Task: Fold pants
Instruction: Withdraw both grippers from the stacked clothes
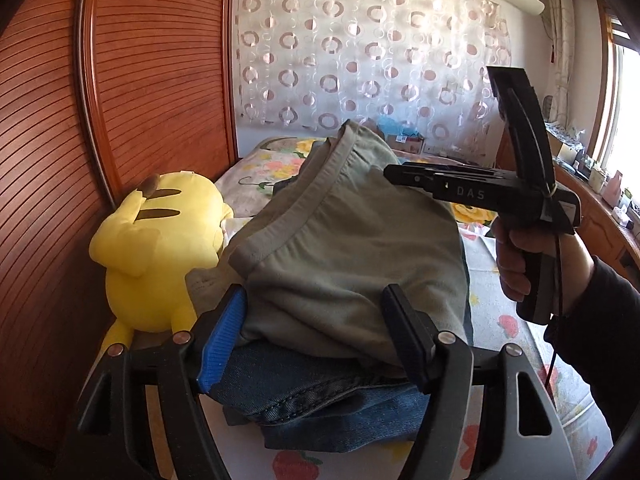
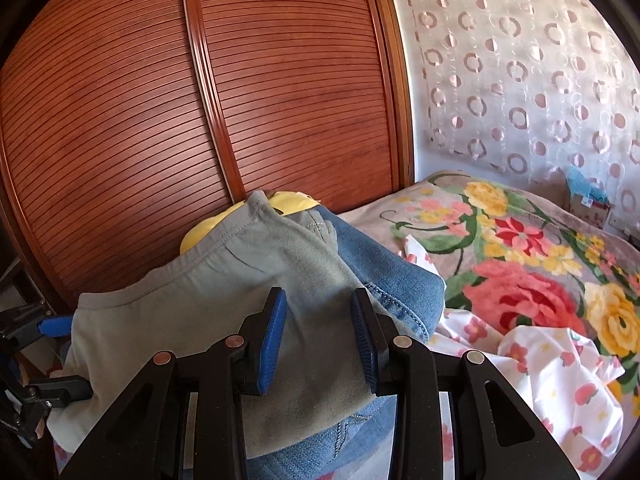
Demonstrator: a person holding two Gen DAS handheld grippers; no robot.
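Note:
Folded grey-green pants (image 1: 340, 248) (image 2: 200, 304) lie on top of folded blue jeans (image 1: 320, 400) (image 2: 392, 276) at the near edge of the bed. My left gripper (image 1: 314, 340) stands wide open at the stack's near side, with the pants' edge between its fingers and no grip on it. It also shows at the left border of the right wrist view (image 2: 56, 356). My right gripper (image 2: 318, 336) (image 1: 390, 172) is partly open over the pants' far-right part. Cloth lies flat between its blue pads (image 2: 272, 336), not pinched.
A yellow plush toy (image 1: 156, 248) (image 2: 288, 200) sits just left of the stack against the slatted wooden wardrobe (image 1: 152, 80). A floral blanket (image 2: 520, 280) and a white flowered sheet (image 2: 560, 380) cover the bed beyond. A person's hand (image 1: 516, 256) holds the right gripper. A cluttered desk (image 1: 600, 200) lines the right.

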